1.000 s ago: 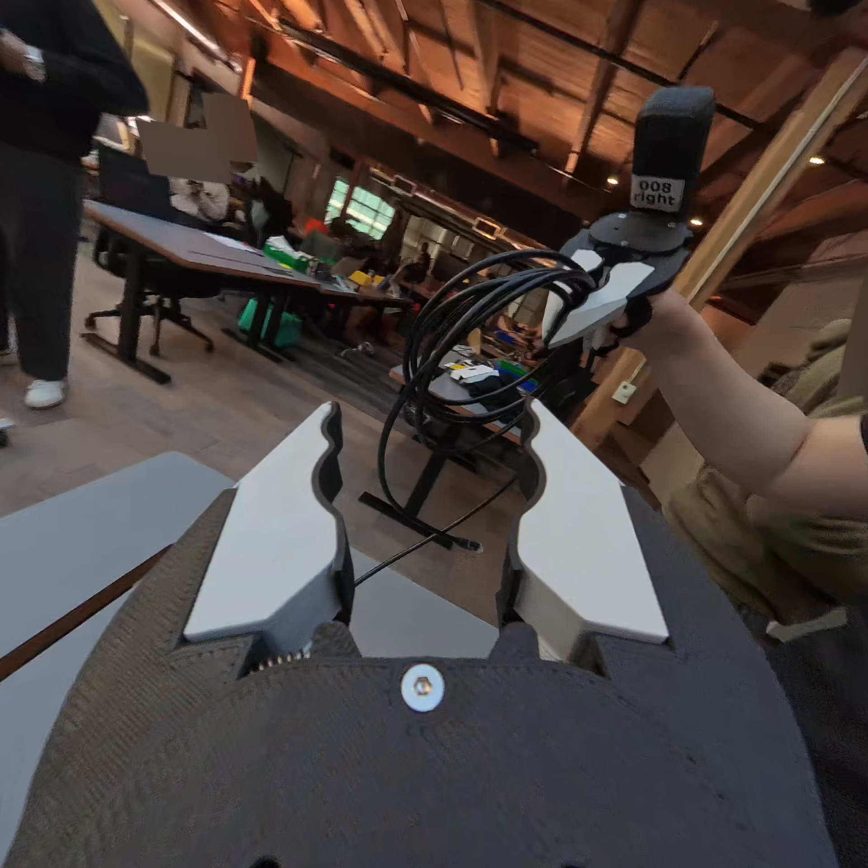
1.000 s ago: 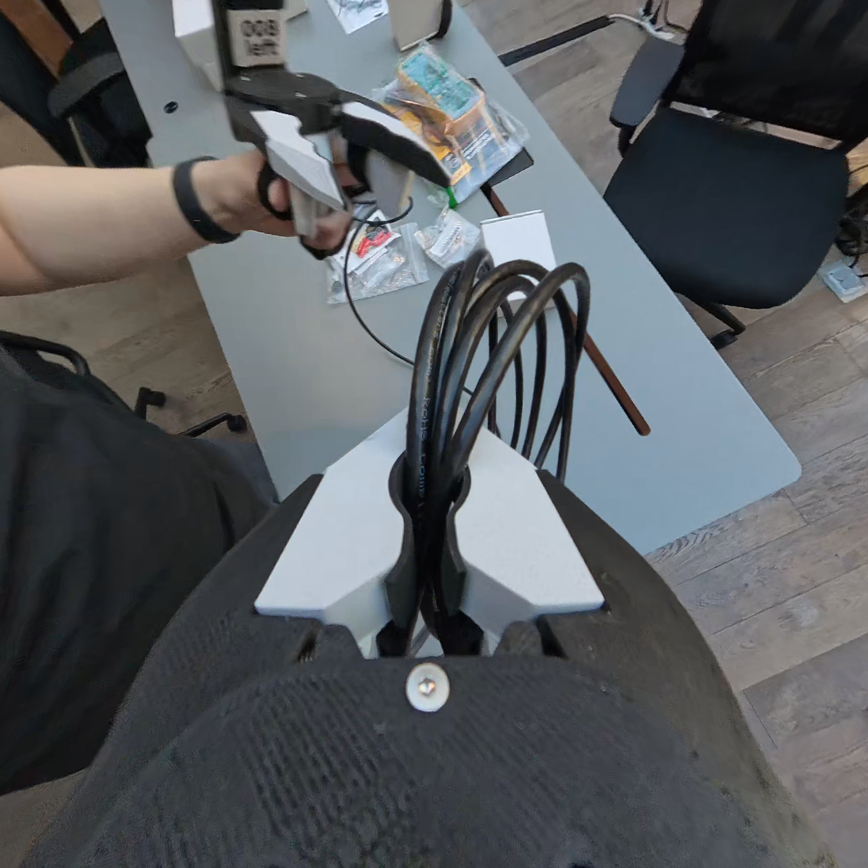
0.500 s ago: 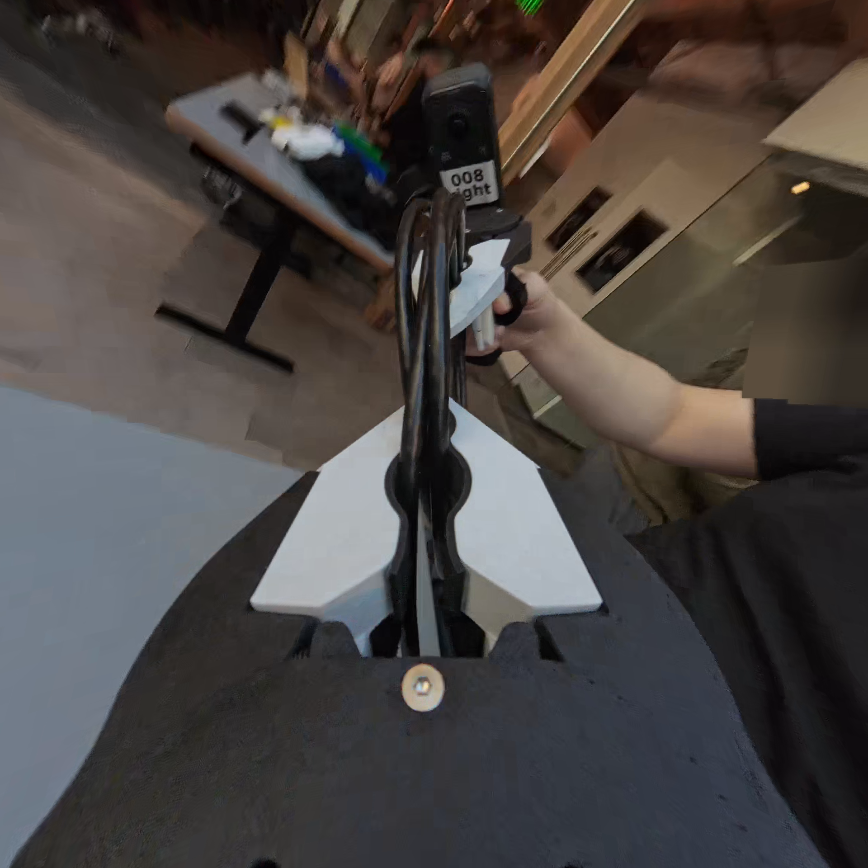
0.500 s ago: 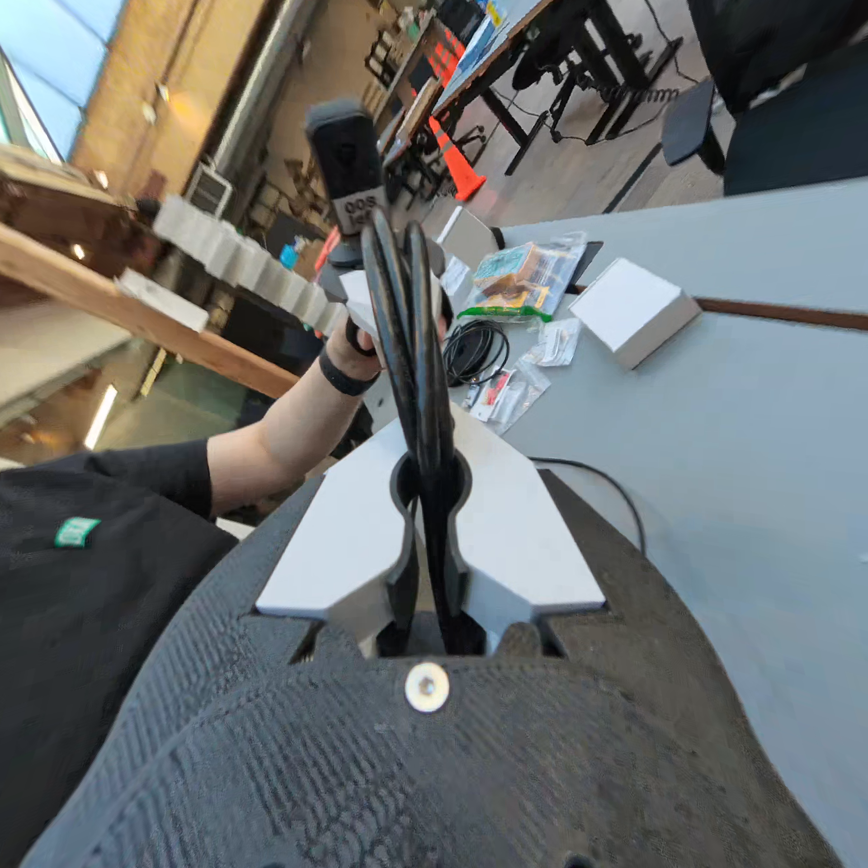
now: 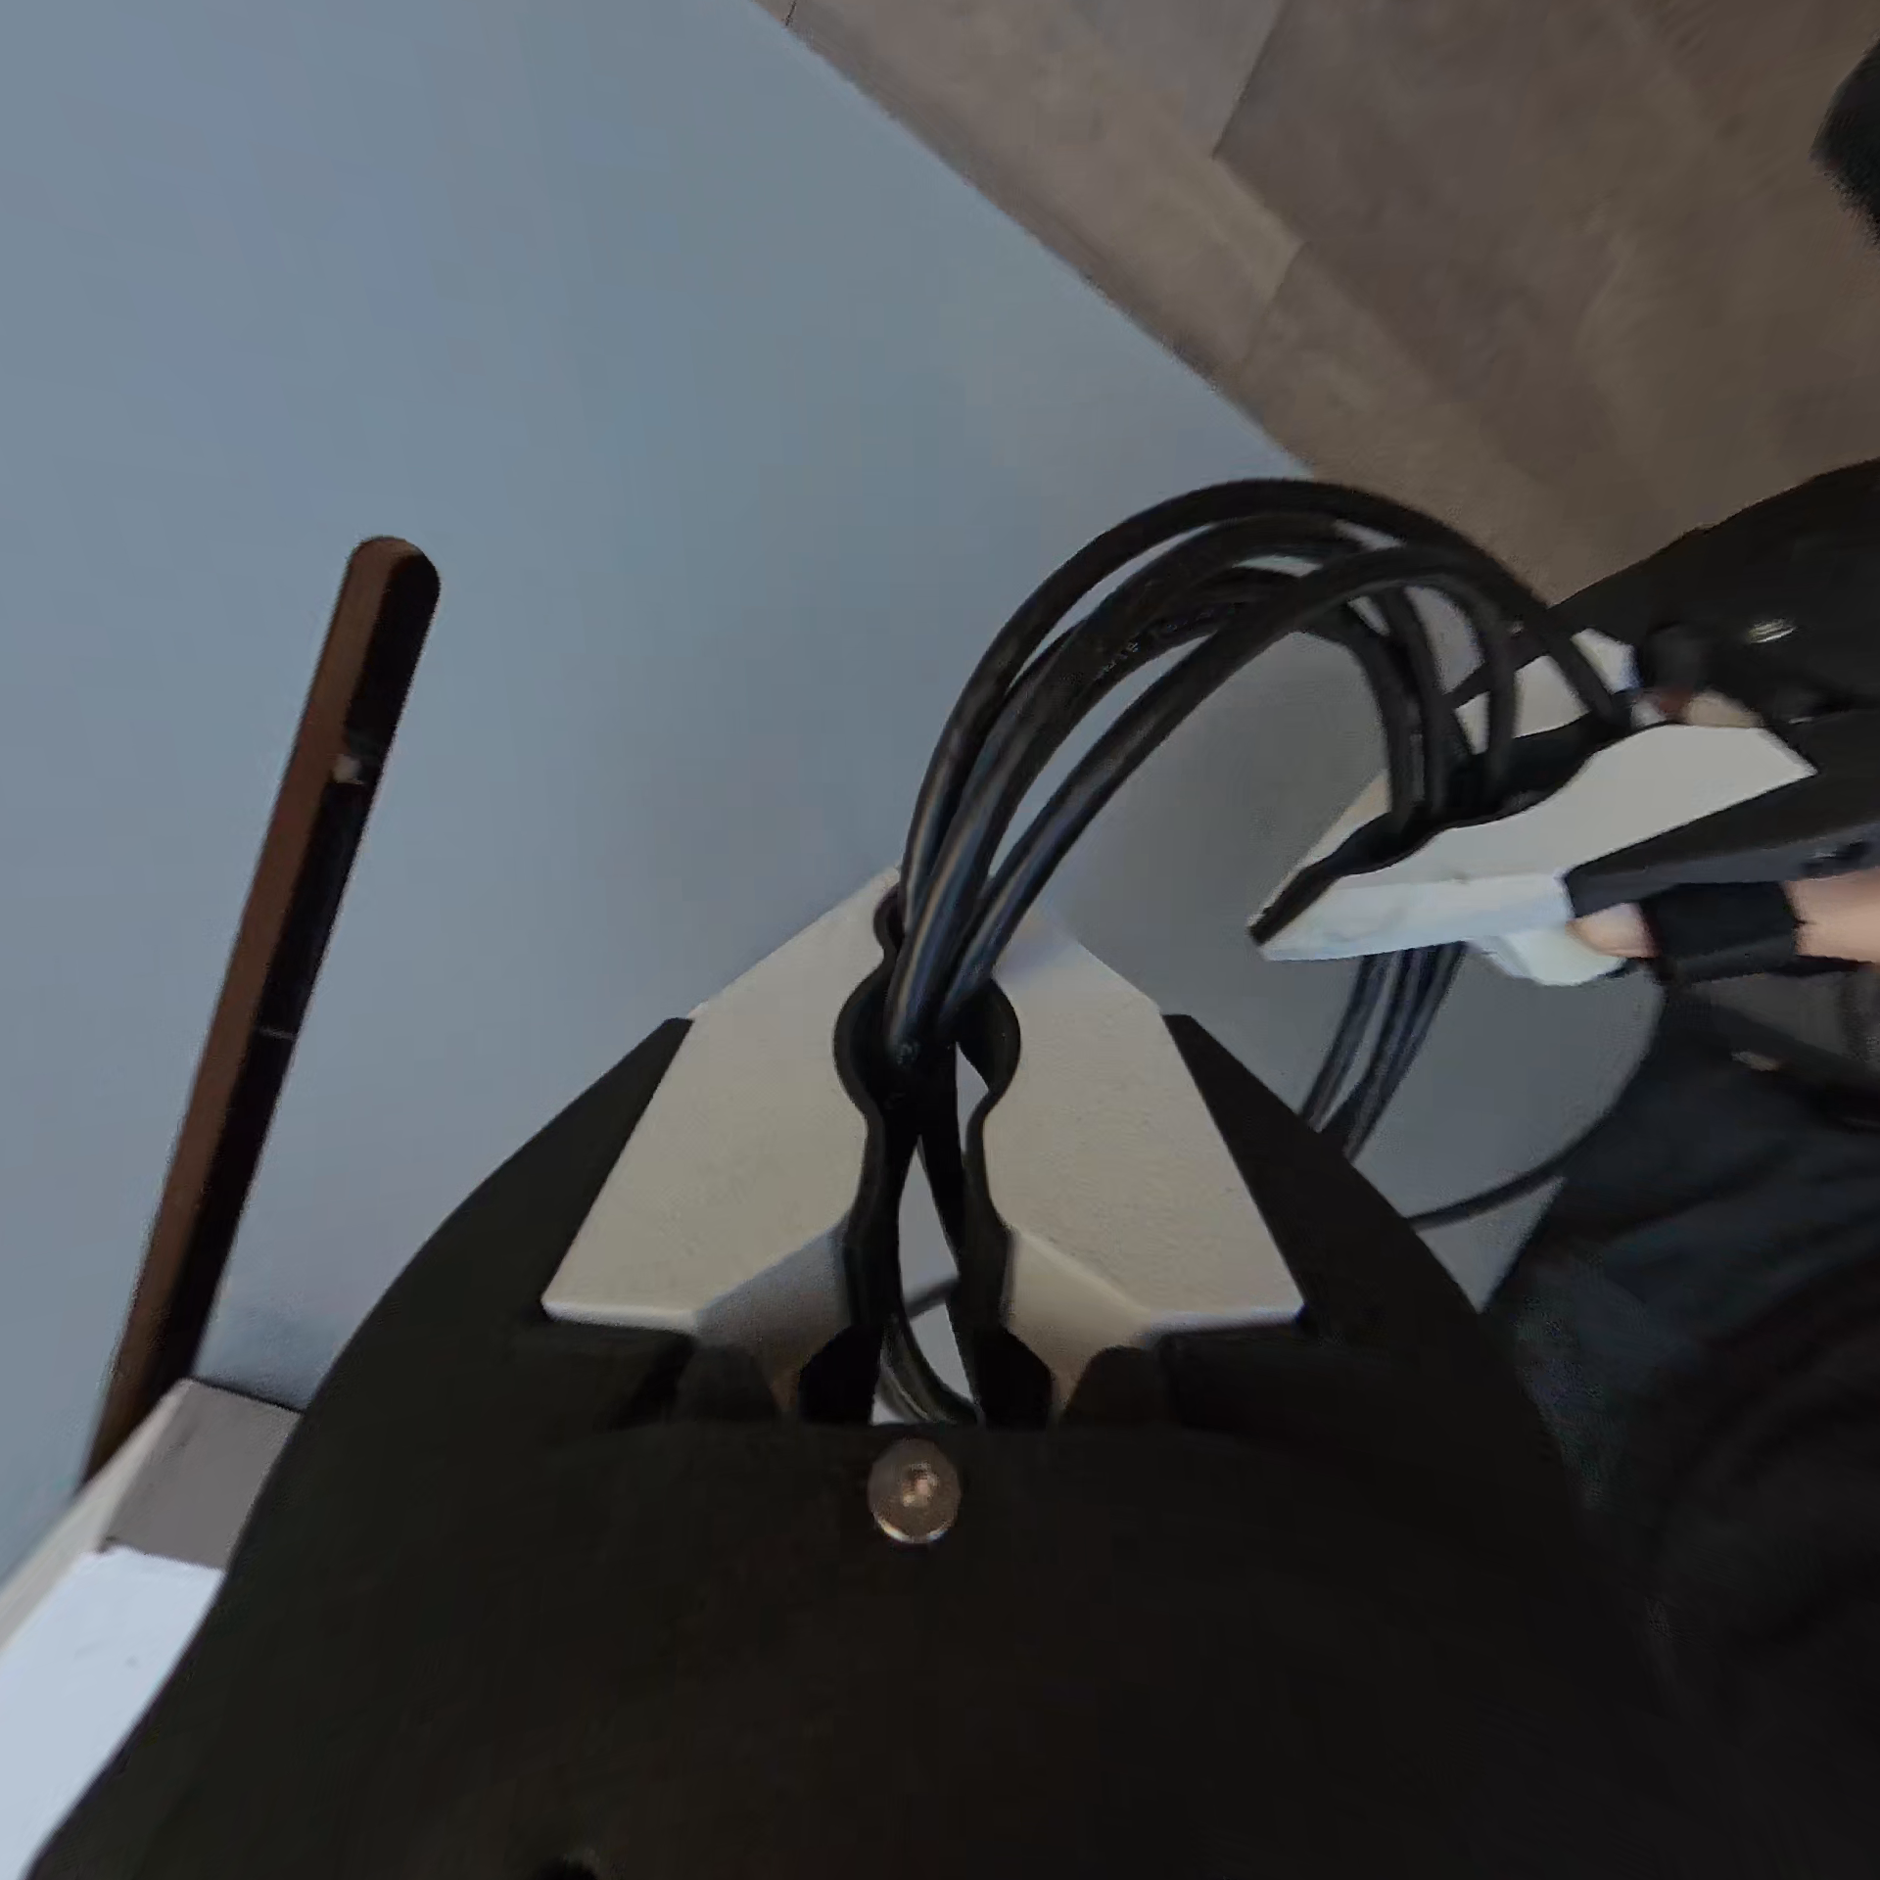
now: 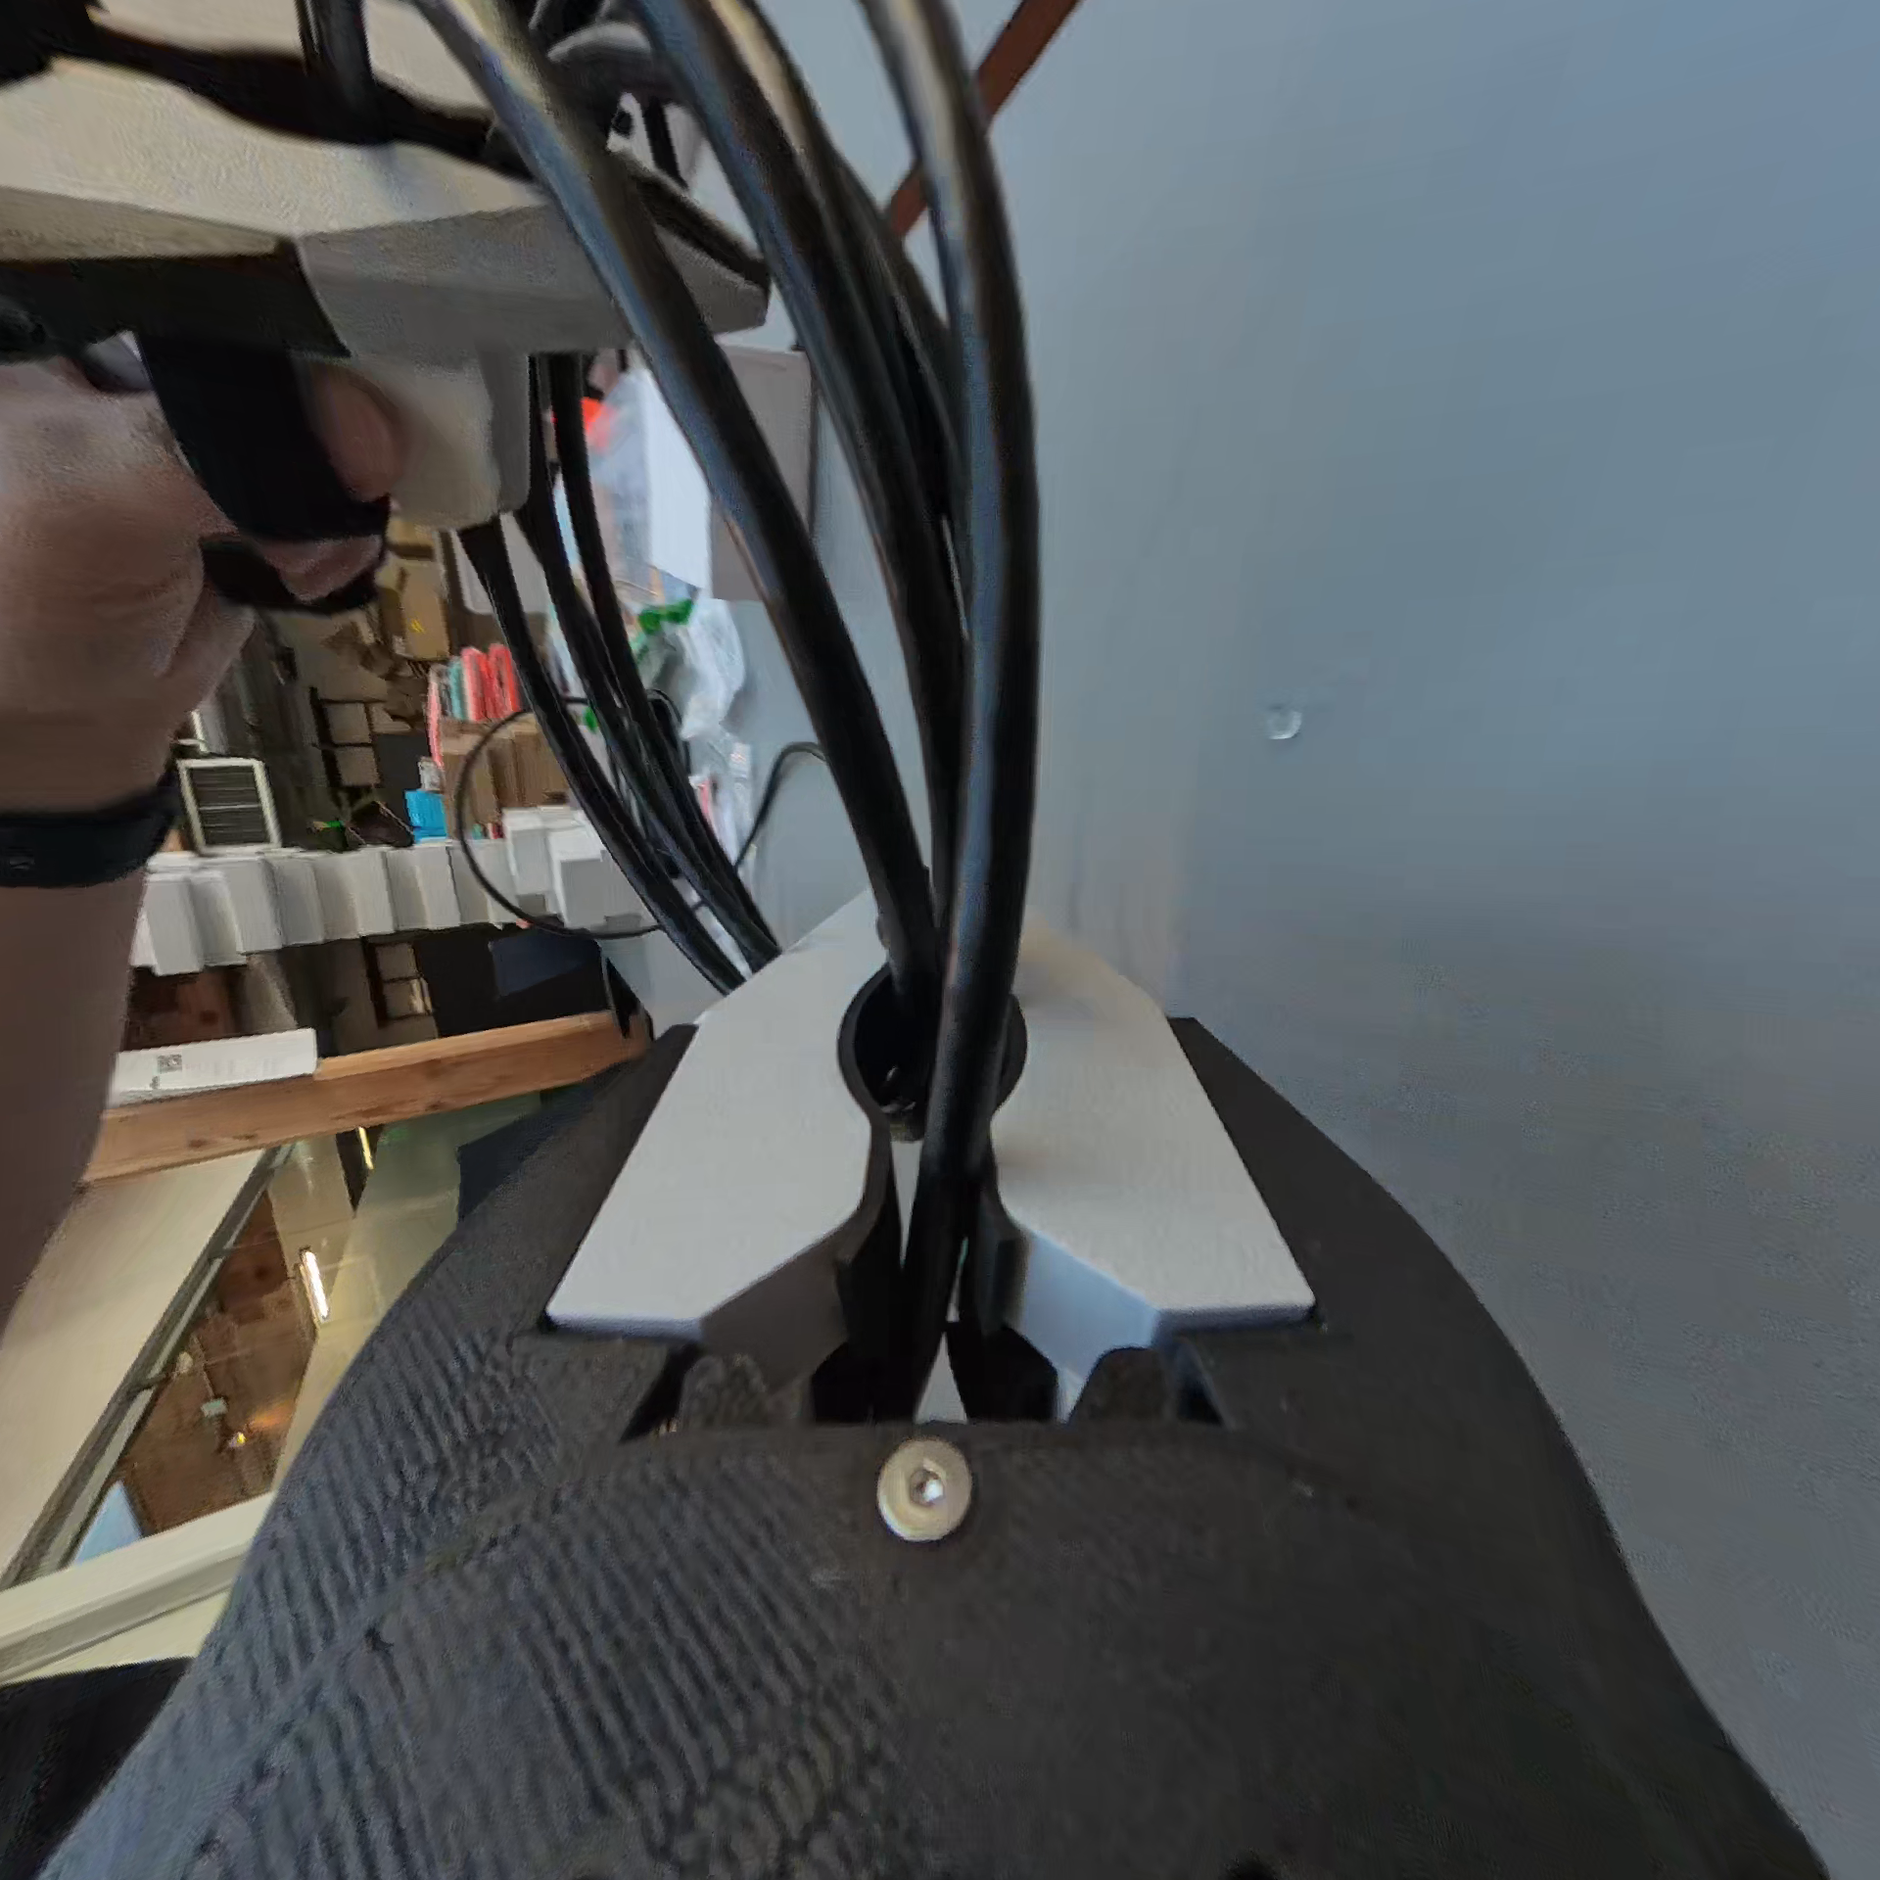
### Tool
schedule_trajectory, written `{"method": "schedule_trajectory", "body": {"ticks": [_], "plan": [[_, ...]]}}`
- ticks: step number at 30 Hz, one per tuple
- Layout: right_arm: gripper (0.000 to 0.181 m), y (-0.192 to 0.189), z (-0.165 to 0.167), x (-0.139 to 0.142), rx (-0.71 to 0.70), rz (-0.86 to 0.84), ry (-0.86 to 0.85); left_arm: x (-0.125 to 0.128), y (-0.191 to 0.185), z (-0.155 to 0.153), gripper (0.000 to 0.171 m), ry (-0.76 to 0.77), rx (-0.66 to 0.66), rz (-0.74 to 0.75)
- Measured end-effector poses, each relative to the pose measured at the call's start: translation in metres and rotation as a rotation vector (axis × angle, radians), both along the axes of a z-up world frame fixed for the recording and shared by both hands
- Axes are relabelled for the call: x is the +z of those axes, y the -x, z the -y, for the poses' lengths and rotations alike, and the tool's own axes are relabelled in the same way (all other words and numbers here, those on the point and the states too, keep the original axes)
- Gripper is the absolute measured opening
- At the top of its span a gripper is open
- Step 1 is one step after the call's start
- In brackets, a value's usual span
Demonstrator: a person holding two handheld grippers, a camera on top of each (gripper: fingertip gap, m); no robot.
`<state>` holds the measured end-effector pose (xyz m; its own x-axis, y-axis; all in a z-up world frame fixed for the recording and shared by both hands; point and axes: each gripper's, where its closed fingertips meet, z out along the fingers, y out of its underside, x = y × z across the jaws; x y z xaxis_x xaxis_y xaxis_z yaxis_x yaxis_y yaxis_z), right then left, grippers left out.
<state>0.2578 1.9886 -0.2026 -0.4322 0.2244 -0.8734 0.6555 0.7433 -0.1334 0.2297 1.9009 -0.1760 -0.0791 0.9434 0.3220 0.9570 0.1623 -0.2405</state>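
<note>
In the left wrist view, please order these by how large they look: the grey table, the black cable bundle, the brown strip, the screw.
1. grey table
2. black cable bundle, clamped in the left claw
3. brown strip
4. screw

The cable bundle is nearer the camera, so places 2 and 3 are uncertain.

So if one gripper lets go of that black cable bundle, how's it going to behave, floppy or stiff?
Probably springy more than limp: the cable arches in smooth loops between the left gripper and the right gripper. Released, its loops would likely fan apart, since no tie is visible and strands already spread. It looks light; the loose loops hang only slightly.
</note>
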Motion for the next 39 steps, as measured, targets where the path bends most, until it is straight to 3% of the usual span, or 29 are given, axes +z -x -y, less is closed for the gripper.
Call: {"method": "schedule_trajectory", "body": {"ticks": [4, 8, 13, 17, 19, 20, 21, 24, 26, 28, 30, 33, 35, 39], "plan": [[0.006, 0.027, -0.011, -0.047, 0.146, -0.153, -0.117, -0.071, 0.010, 0.005, 0.000, 0.044, -0.149, 0.160], [0.042, 0.053, -0.023, -0.059, 0.238, -0.298, -0.108, -0.112, 0.013, 0.001, 0.000, 0.029, -0.151, 0.185], [0.061, 0.081, -0.028, -0.057, 0.303, -0.470, -0.002, -0.112, 0.019, 0.008, 0.000, 0.123, -0.138, 0.102], [0.072, 0.093, -0.032, -0.059, 0.284, -0.361, -0.016, -0.113, 0.005, 0.020, 0.000, 0.219, -0.168, 0.145], [0.069, 0.103, -0.022, -0.052, 0.288, -0.411, 0.062, -0.113, 0.003, 0.021, 0.000, 0.218, -0.149, 0.150], [0.068, 0.108, -0.013, -0.047, 0.310, -0.478, 0.123, -0.112, 0.003, 0.020, 0.005, 0.208, -0.129, 0.147], [0.068, 0.108, -0.003, -0.041, 0.357, -0.541, 0.196, -0.110, 0.004, 0.023, 0.028, 0.215, -0.094, 0.142], [0.067, 0.103, 0.017, -0.044, 0.567, -0.723, 0.335, -0.084, 0.002, 0.044, 0.051, 0.246, 0.096, 0.050], [0.067, 0.095, 0.016, -0.050, 0.681, -0.720, 0.347, -0.054, -0.011, 0.054, 0.061, 0.179, 0.293, -0.044], [0.065, 0.086, 0.012, -0.040, 0.723, -0.683, 0.404, -0.023, -0.030, 0.049, 0.046, 0.019, 0.543, -0.162], [0.055, 0.076, 0.001, -0.025, 0.777, -0.638, 0.475, -0.013, -0.058, 0.028, 0.029, -0.190, 0.811, -0.243], [0.057, 0.060, -0.024, -0.019, 0.962, -0.640, 0.556, -0.037, -0.098, -0.008, 0.030, -0.257, 1.101, -0.323], [0.062, 0.054, -0.038, -0.031, 1.126, -0.702, 0.605, -0.055, -0.116, -0.026, 0.061, -0.193, 1.261, -0.378], [0.076, 0.037, -0.054, -0.051, 1.385, -0.761, 0.714, -0.064, -0.118, -0.058, 0.072, -0.134, 1.422, -0.478]]}}
